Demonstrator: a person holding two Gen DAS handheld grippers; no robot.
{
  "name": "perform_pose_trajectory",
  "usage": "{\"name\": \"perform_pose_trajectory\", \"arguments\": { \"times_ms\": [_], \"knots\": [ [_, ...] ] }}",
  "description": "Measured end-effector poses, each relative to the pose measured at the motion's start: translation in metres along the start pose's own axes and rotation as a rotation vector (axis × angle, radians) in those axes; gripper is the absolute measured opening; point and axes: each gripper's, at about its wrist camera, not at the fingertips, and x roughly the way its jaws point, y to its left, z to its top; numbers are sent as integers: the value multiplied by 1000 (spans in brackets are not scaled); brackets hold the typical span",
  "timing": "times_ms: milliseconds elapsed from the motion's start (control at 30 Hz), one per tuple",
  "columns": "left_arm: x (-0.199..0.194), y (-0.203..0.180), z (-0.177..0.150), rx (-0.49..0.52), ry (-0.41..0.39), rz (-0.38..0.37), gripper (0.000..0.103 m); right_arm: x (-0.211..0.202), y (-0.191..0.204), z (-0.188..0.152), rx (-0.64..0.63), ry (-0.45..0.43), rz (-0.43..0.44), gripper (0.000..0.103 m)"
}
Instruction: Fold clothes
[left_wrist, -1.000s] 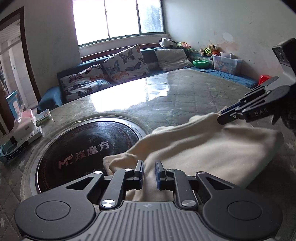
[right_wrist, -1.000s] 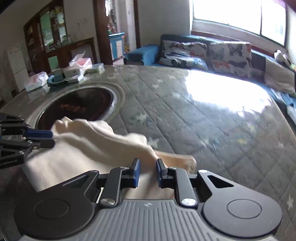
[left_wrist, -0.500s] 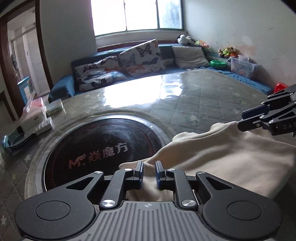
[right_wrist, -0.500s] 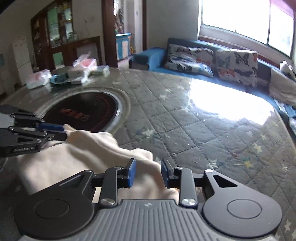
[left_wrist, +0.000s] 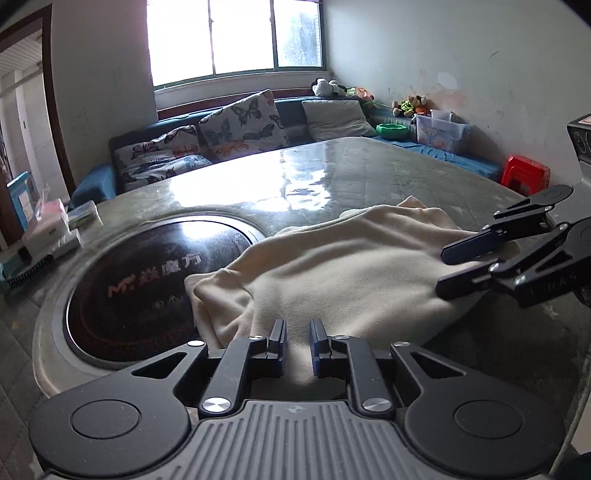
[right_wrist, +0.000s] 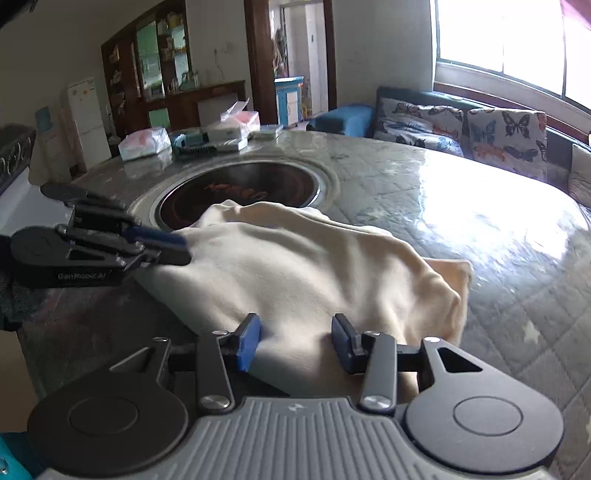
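The left claw (left_wrist: 297, 341) sits nearly closed, a narrow gap between its blue pads, pinching the near edge of the cream cloth (left_wrist: 332, 266). The right claw (right_wrist: 295, 341) is spread wide with cloth lying between its fingers, gripping nothing. The cloth is heaped on the quilted table (right_wrist: 480, 236), one end draped over the rim of the round black hotplate (left_wrist: 140, 273). Beyond lie packets (right_wrist: 147, 142), then a sofa (left_wrist: 207, 147) under the window.

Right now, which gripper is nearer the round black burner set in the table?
Left. The left gripper sits beside the burner over the cloth; the right gripper is across the cloth.
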Motion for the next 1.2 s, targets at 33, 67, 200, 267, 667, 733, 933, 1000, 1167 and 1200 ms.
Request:
{"name": "perform_pose_trajectory", "arguments": {
  "times_ms": [33, 67, 200, 267, 667, 733, 933, 1000, 1167, 1200],
  "knots": [
    [-1, -1, 0, -11, 3, -13, 14, -3, -4, -1, 19, -5, 1, 43],
    [-2, -2, 0, -18, 6, -29, 14, -6, -8, -3, 28, -6, -7, 44],
    [-2, -10, -4, -15, 4, -67, 14, -16, -21, -11, 36, -6, -31, 46],
    [-2, -12, -3, -2, 1, -59, 14, -19, -25, -13, 61, -8, -33, 46],
    [5, 4, 8, -106, 30, -26, 16, 0, 3, 12, 8, -37, -45, 47],
    [3, 3, 5, -108, 26, -22, 16, 11, 6, 9, 3, -6, -54, 48],
    [-7, 1, 8, -107, 1, -27, 27, 11, 7, 18, -47, -22, -82, 52],
    [-7, -1, 9, -105, -3, -26, 29, 14, 2, 25, -46, -34, -101, 52],
    [2, -3, 7, -104, 20, -19, 30, 43, -19, 43, -2, -13, -128, 52],
    [3, -3, 7, -105, 24, -18, 30, 50, -23, 44, 10, 0, -138, 52]
  ]
}}
